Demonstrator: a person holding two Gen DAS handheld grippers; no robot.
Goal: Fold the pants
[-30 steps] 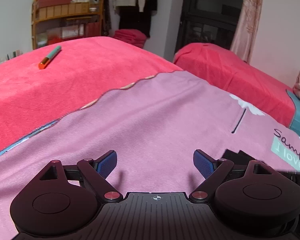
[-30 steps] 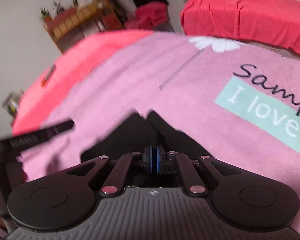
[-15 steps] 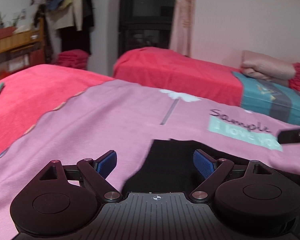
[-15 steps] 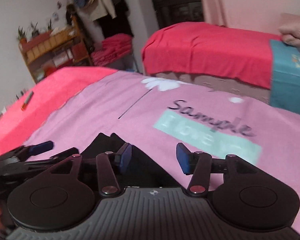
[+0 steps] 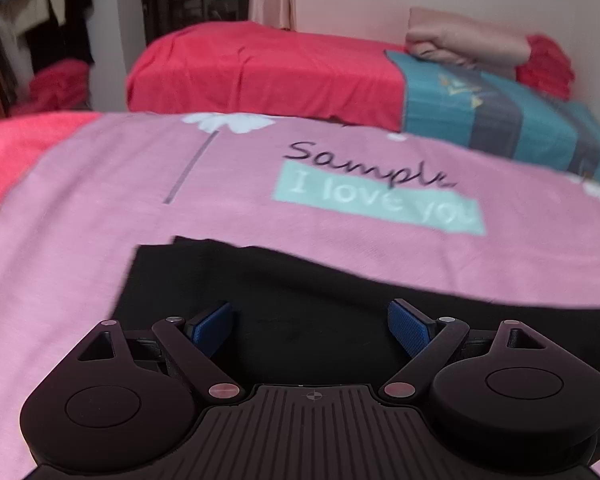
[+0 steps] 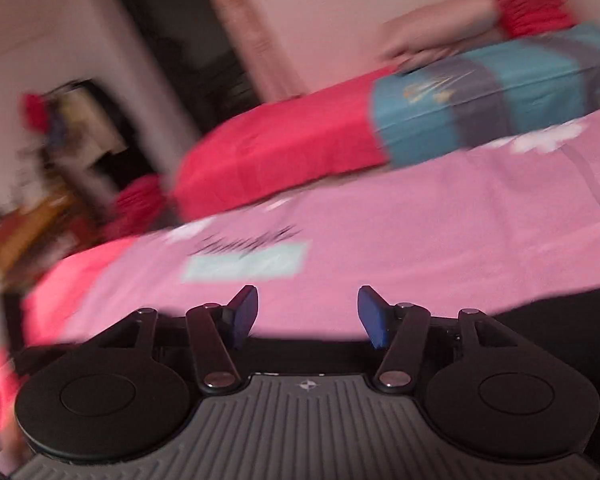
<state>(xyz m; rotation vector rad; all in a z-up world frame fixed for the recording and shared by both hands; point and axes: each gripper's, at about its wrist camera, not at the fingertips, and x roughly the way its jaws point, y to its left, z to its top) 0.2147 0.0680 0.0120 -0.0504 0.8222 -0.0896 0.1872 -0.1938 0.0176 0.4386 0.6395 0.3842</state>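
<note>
The black pants (image 5: 308, 280) lie flat on the pink blanket (image 5: 100, 208) of the near bed, with a folded corner at their far left. My left gripper (image 5: 311, 322) is open and empty, low over the pants. In the blurred right wrist view, my right gripper (image 6: 307, 312) is open and empty above the blanket (image 6: 420, 240), and a dark edge of the pants (image 6: 572, 320) shows at the lower right.
The blanket carries a teal "I love you" patch (image 5: 376, 200). A second bed with a red cover (image 5: 260, 68) and a teal striped sheet (image 5: 500, 116) stands behind. Folded bedding (image 5: 468, 40) lies against the far wall. Hanging clothes (image 5: 28, 12) are at the far left.
My right gripper opened and let go of the pants, then swung right. My left gripper turned right, so the pants now lie under it.
</note>
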